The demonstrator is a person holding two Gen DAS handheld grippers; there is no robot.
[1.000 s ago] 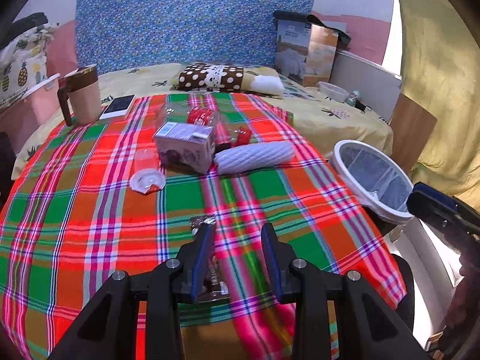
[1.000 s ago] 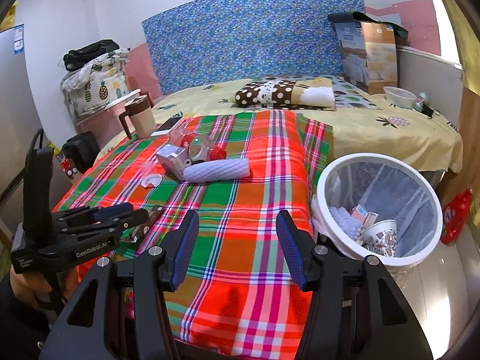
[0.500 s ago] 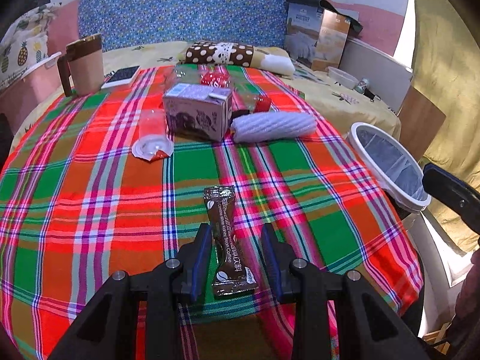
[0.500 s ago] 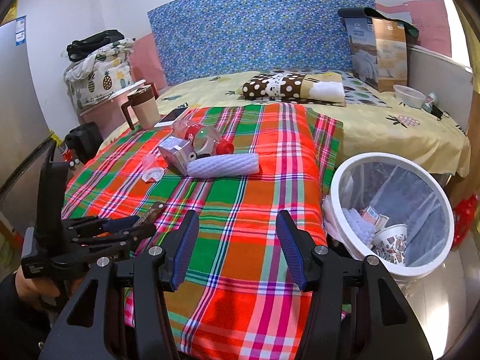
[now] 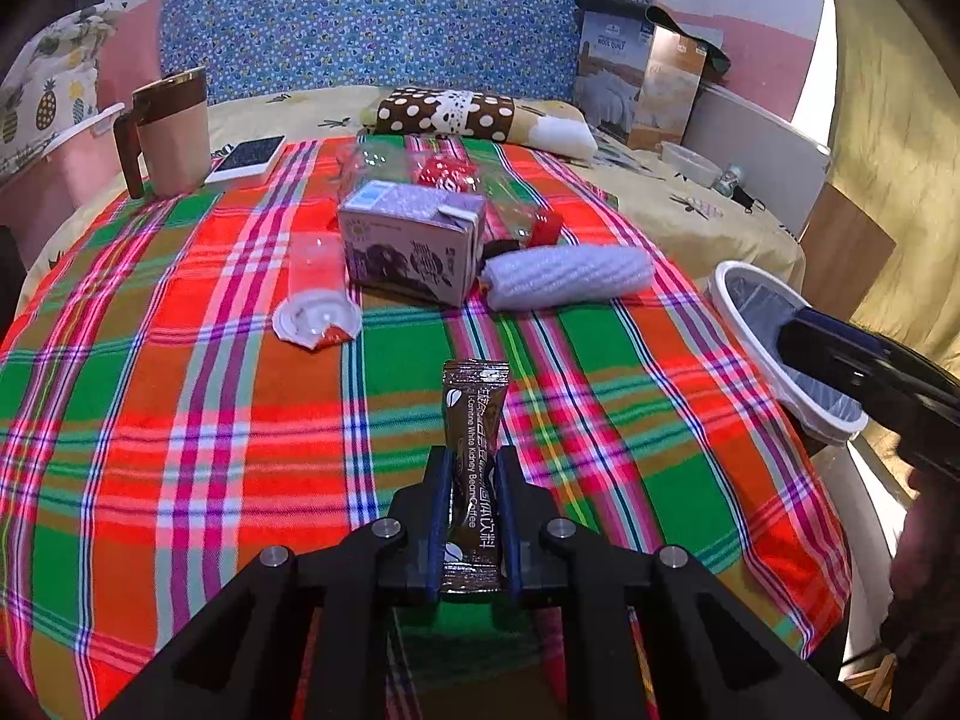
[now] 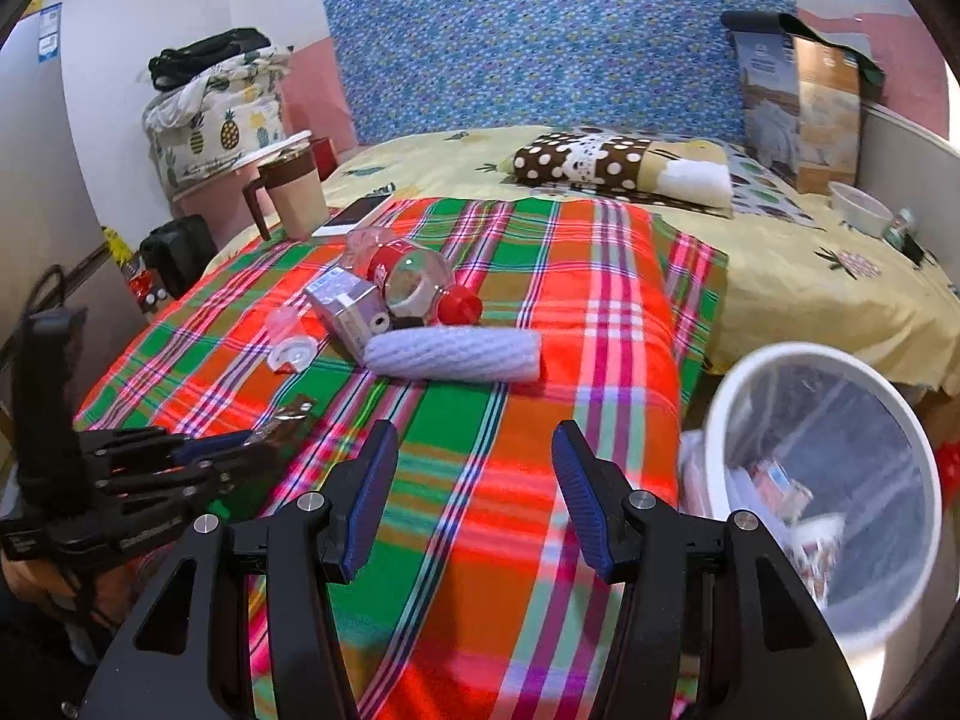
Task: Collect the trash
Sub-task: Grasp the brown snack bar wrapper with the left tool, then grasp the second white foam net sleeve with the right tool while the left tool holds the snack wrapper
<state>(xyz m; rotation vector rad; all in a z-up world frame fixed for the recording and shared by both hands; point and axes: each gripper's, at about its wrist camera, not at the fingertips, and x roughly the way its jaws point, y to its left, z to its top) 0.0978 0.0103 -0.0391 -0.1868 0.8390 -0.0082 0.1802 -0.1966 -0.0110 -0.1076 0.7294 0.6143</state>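
A brown coffee sachet point(image 5: 474, 408) lies lengthwise on the plaid cloth point(image 5: 180, 420). My left gripper point(image 5: 471, 462) is closing on its near half, with the blue pads pressed against both long edges. From the right wrist view the left gripper point(image 6: 240, 444) sits low at the left with the sachet point(image 6: 288, 414) sticking out of it. My right gripper point(image 6: 474, 450) hangs open and empty over the cloth's near edge. To its right stands the white mesh bin point(image 6: 780, 354), with some trash inside.
Further back lie a purple carton point(image 5: 414, 240), a white ribbed roll point(image 5: 570, 276), a clear bottle with a red cap point(image 6: 420, 282) and a flattened plastic cup point(image 5: 315, 300). A mug point(image 5: 171, 132) and a phone point(image 5: 246, 159) sit at the far left.
The left gripper's jaws went from apart around the sachet to shut on it. The right gripper shifted left, so the bin now sits further right in its view.
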